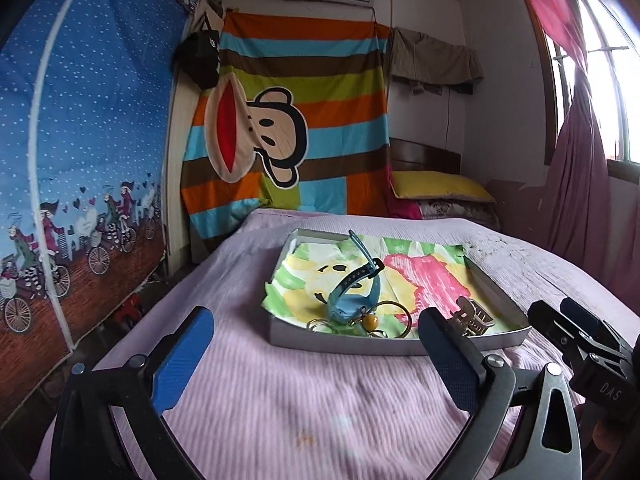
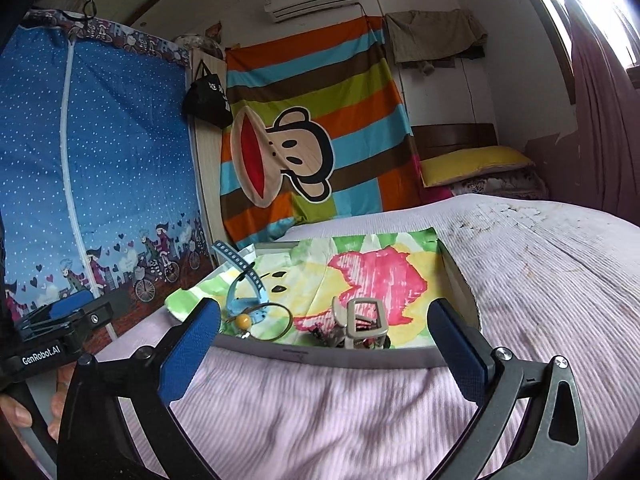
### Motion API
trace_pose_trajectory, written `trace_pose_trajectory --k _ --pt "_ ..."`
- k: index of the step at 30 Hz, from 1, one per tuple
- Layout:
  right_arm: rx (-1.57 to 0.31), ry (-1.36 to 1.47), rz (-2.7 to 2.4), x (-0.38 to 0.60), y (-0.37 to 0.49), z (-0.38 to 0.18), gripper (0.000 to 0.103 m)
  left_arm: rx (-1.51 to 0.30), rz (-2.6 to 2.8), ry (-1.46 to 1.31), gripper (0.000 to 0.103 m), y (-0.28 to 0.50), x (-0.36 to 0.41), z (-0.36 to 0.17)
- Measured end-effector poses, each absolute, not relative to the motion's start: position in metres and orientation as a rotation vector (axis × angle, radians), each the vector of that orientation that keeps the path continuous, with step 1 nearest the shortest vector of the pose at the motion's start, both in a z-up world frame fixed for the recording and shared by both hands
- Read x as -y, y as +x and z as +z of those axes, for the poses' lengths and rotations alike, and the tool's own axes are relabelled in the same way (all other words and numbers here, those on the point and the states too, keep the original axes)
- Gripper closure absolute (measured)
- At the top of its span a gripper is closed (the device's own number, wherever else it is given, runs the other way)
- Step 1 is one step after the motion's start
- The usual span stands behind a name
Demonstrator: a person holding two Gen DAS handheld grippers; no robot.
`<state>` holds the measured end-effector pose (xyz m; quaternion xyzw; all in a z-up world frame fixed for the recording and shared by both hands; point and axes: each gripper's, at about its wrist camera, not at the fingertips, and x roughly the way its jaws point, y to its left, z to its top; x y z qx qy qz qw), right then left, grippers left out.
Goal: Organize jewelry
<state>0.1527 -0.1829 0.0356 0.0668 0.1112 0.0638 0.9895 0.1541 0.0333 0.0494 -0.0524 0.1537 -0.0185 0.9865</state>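
Shallow grey tray [image 1: 400, 346] on bed with lilac ribbed cover [image 1: 280, 400], lined with bright painted paper [image 1: 420, 276]. Blue watch [image 1: 352, 288] at tray's near-left corner, strap arching upward. Brass rings with amber bead [image 1: 366, 322] along near edge, touching watch. Brown hair claw [image 1: 470, 314] toward near-right corner. Left gripper [image 1: 316, 356] spread wide, empty, above cover before tray. Right gripper [image 2: 324, 346] likewise spread, empty, at tray's near edge.
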Motion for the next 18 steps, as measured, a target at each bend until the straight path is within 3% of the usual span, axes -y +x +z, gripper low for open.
trace_pose_trajectory --k 18 --pt "-0.205 0.109 0.121 0.176 0.08 0.032 0.002 -0.28 -0.007 -0.116 0.0 0.081 -0.048 0.041"
